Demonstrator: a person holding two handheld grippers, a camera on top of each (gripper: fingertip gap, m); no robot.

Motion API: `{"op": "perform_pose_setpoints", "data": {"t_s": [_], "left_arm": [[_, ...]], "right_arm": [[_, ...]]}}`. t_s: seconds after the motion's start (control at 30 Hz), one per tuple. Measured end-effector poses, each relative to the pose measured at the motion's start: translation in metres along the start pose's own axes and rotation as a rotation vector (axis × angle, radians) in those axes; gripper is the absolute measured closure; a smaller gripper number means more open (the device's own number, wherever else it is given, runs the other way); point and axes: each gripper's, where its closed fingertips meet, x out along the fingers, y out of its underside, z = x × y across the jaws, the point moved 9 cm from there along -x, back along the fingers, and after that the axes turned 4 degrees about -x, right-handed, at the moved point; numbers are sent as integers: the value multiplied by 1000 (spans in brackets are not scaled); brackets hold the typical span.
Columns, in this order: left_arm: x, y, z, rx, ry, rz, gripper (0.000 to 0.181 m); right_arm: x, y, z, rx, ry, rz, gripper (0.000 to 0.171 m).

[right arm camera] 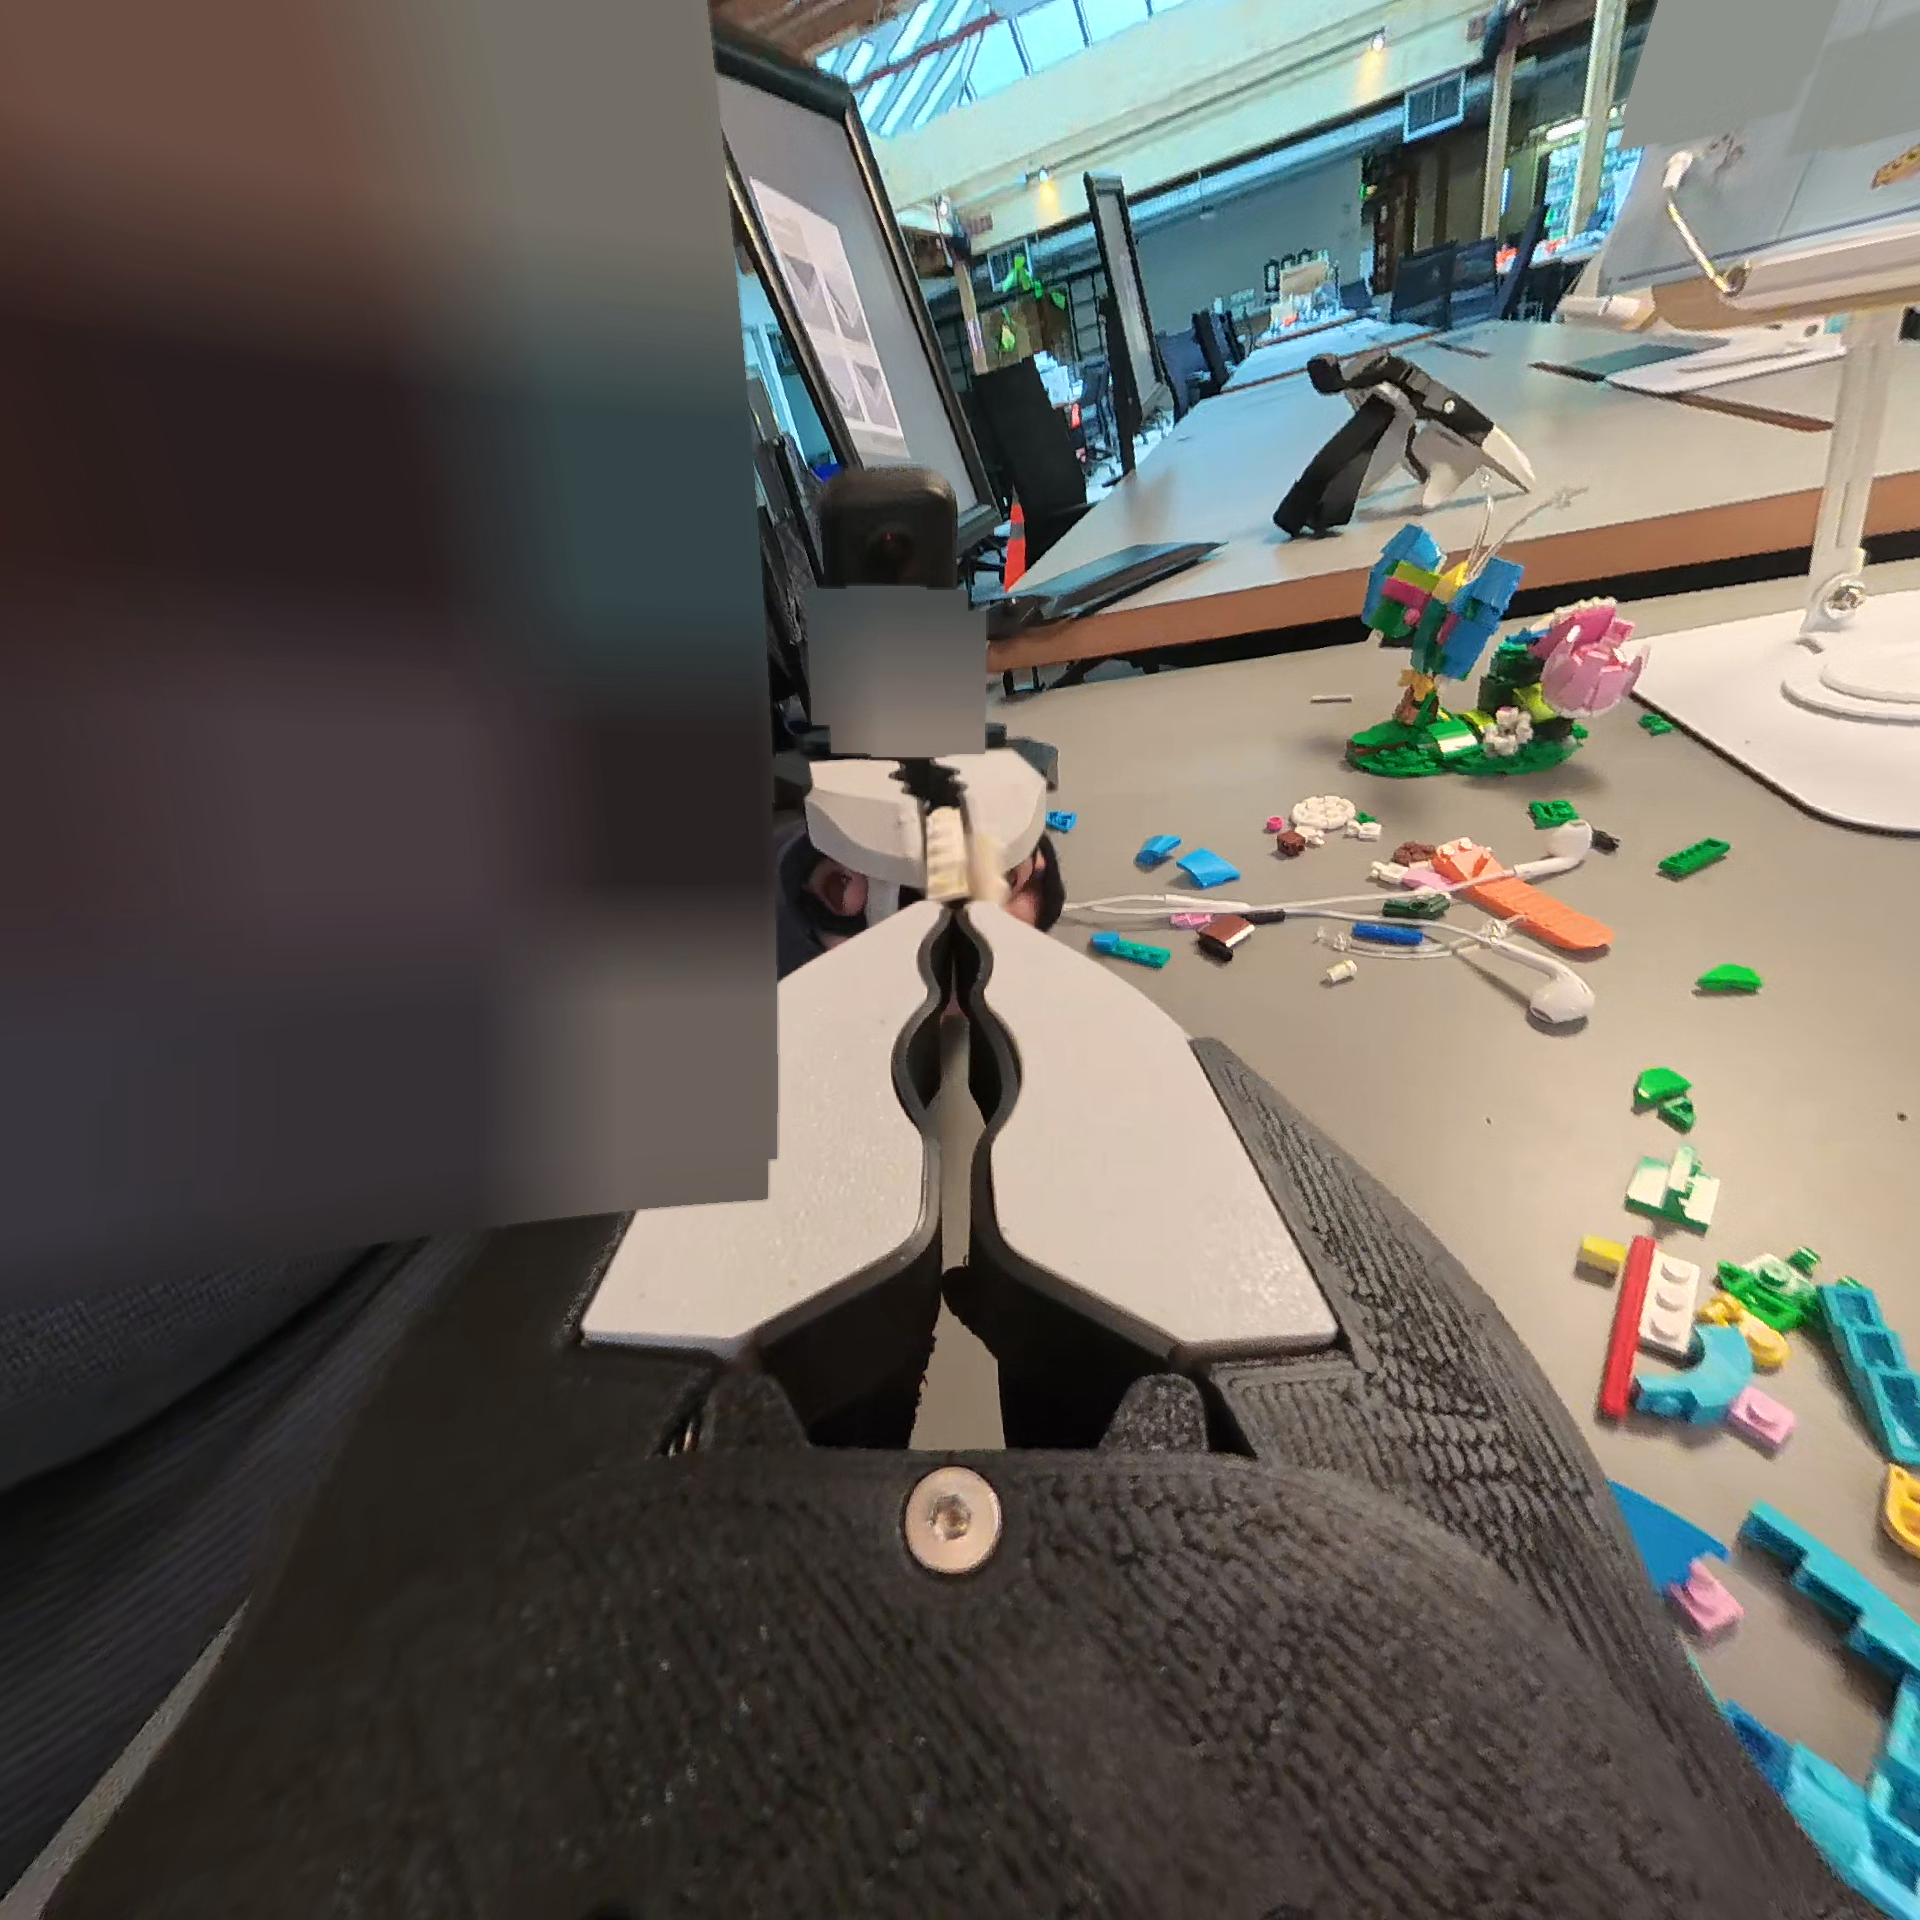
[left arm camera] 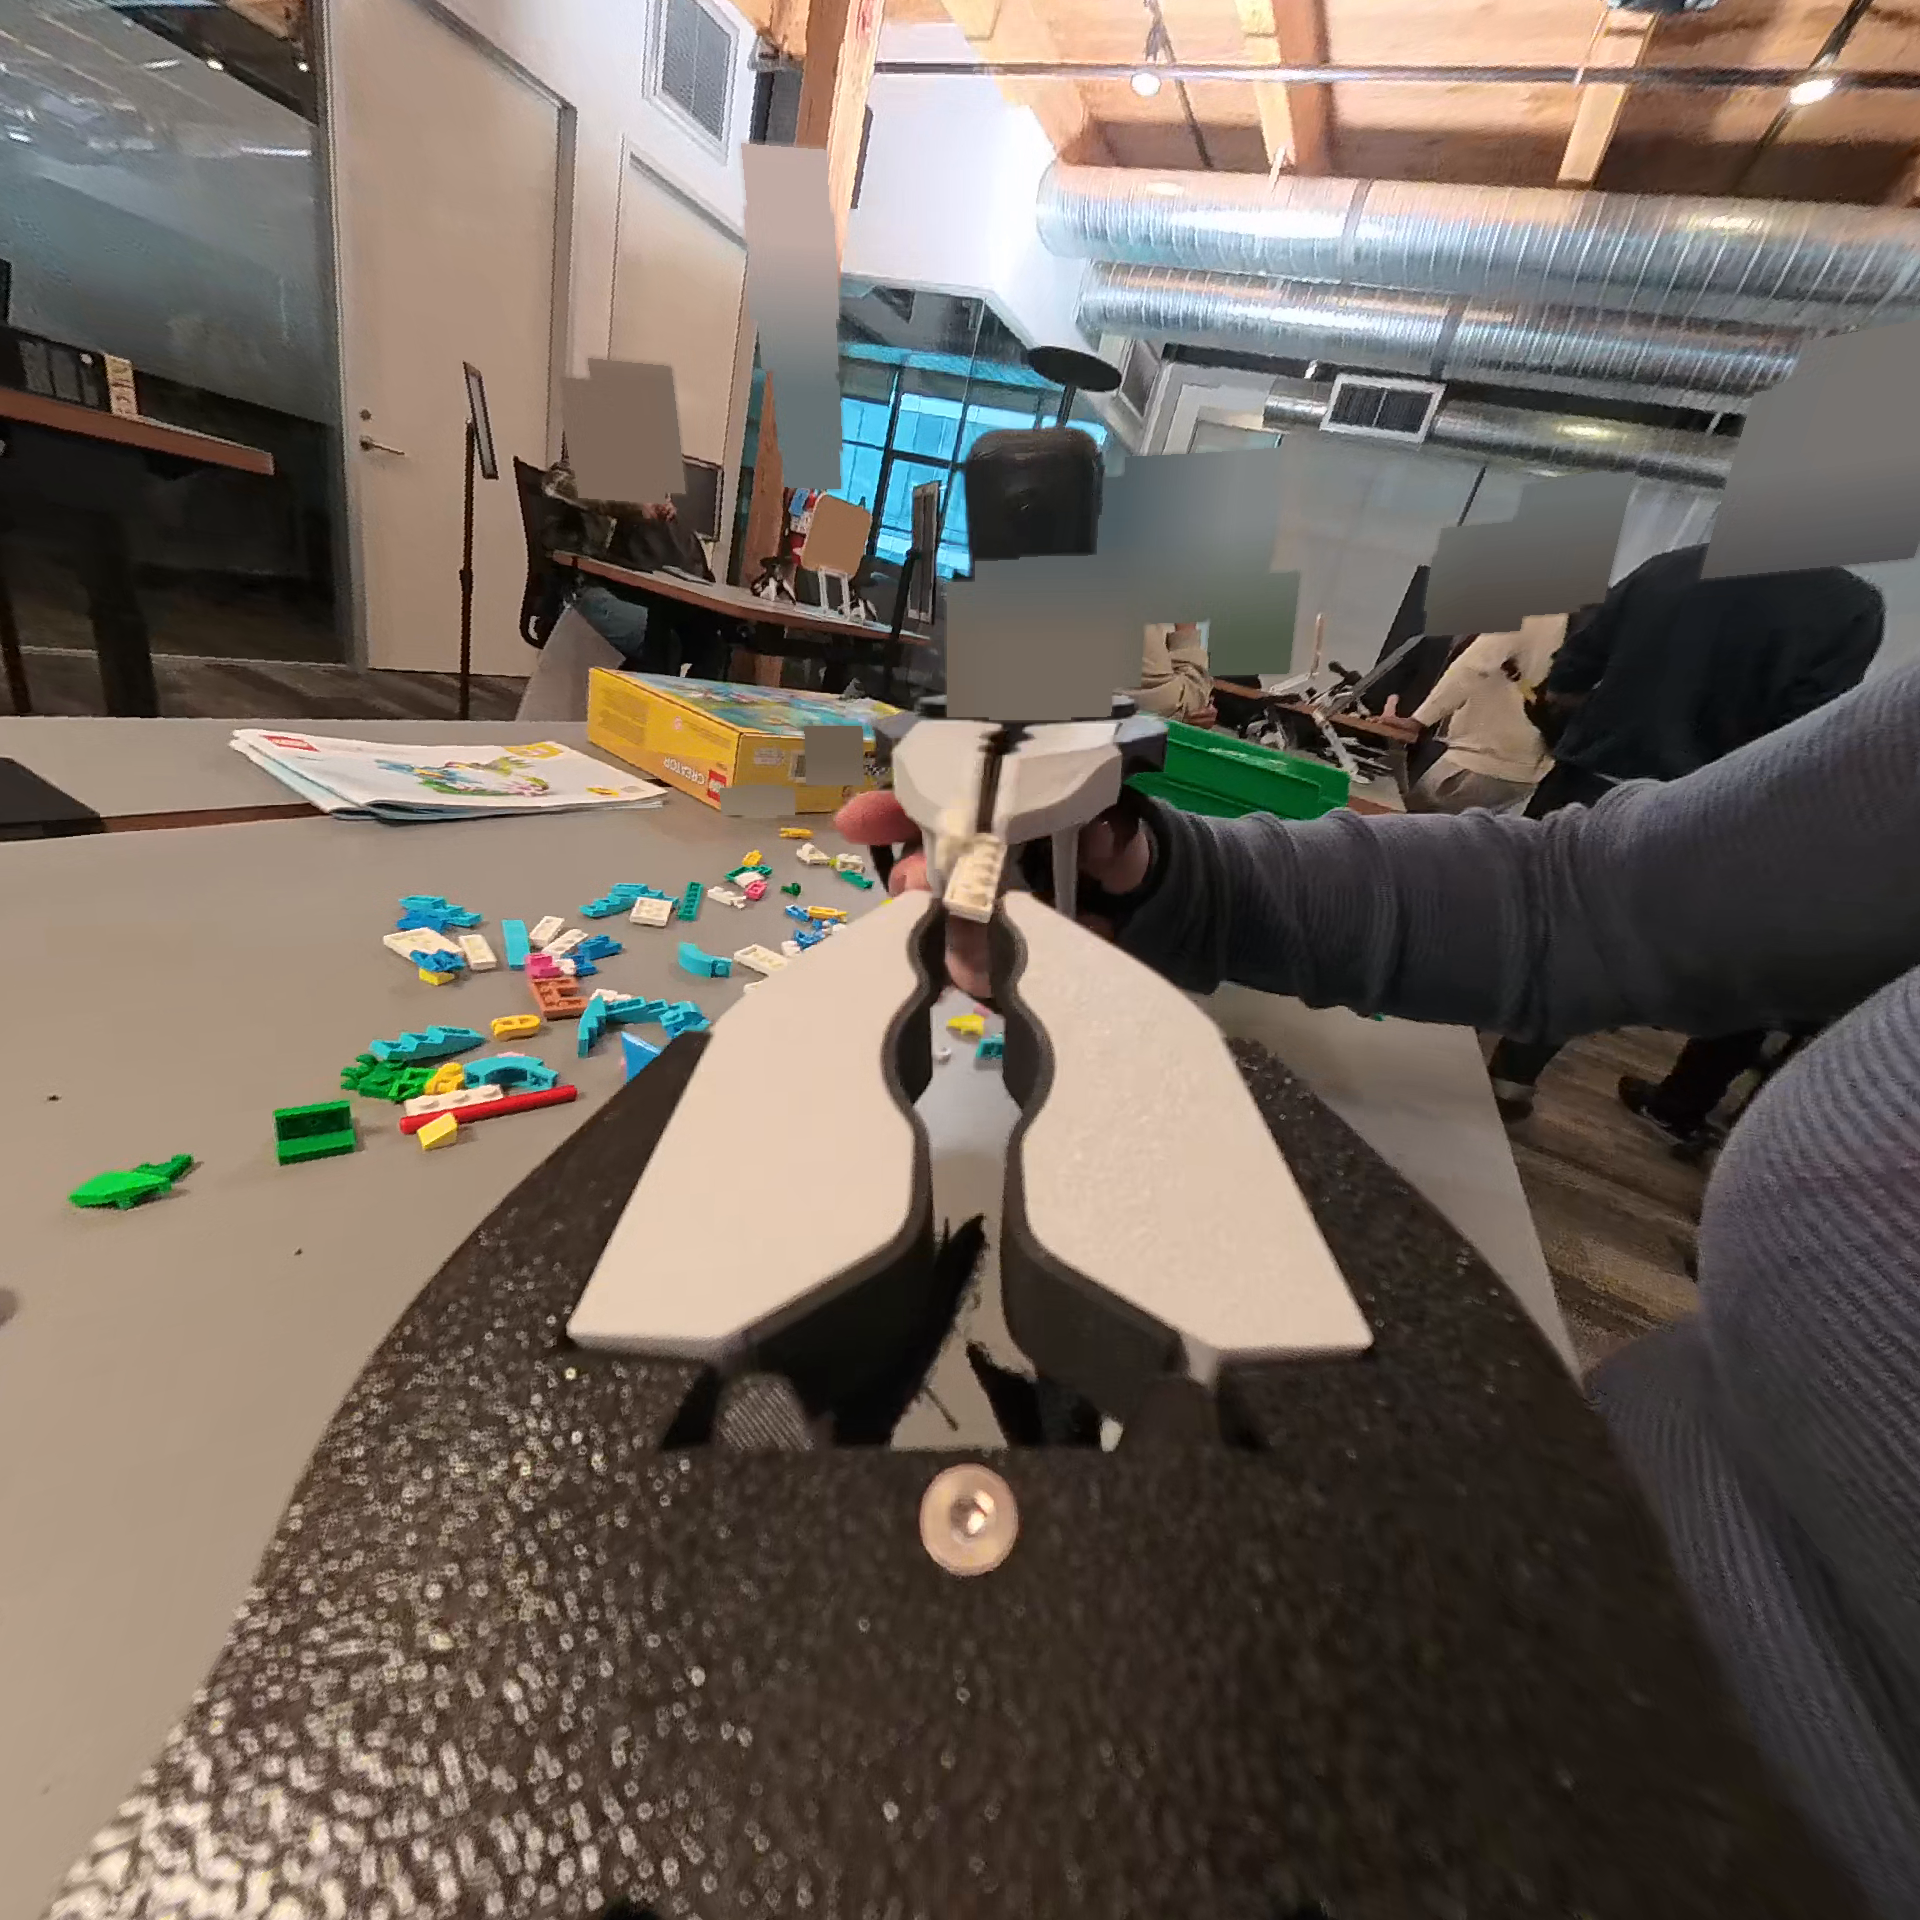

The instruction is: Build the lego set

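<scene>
Grey table (left arm camera: 156, 987) filled the lower left of the left wrist view, with loose bricks (left arm camera: 488, 997) scattered at centre left, a booklet (left arm camera: 436, 774) and a yellow box (left arm camera: 727, 743) behind them.

You held both grippers tip to tip at mid frame. Your left gripper (left arm camera: 961, 920) had its jaws nearly closed, and your right gripper (right arm camera: 954, 914) also; between them sat small white plates (left arm camera: 975, 868), one pinched by each, as far as I could judge. To join them well, you needed to line the studs up squarely and press straight, without twisting.

Only the right wrist view showed the finished flower and butterfly model (right arm camera: 1475, 675) at upper right, white earphones (right arm camera: 1548, 987) and an orange piece (right arm camera: 1527, 899).
</scene>
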Motion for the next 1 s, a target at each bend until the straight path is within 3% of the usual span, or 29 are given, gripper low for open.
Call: {"op": "perform_pose_setpoints", "data": {"t_s": [0.03, 0.13, 0.33, 0.57, 0.67, 0.8, 1.0], "left_arm": [[0, 1, 1, 14, -25, 15, 173], [0, 5, 5, 55, -89, 88, 173], [-2, 13, 17, 114, -247, 284, 173], [-15, 3, 25, 146, -350, 172, 173], [-15, 5, 25, 164, -367, 183, 173], [-15, 5, 25, 173, -370, 179, 173], [-15, 5, 24, 169, -354, 176, 173]], "right_arm": [[-2, 2, 0, -1, 7, 22, 171], [-8, 10, -4, -3, 35, 135, 171], [-10, 25, -9, -85, 145, 546, 171], [12, 38, -30, -239, 288, 890, 154], [20, 43, -45, -151, 352, 917, 152], [29, 43, -48, -215, 332, 978, 145], [36, 41, -67, -134, 264, 1026, 132]]}}
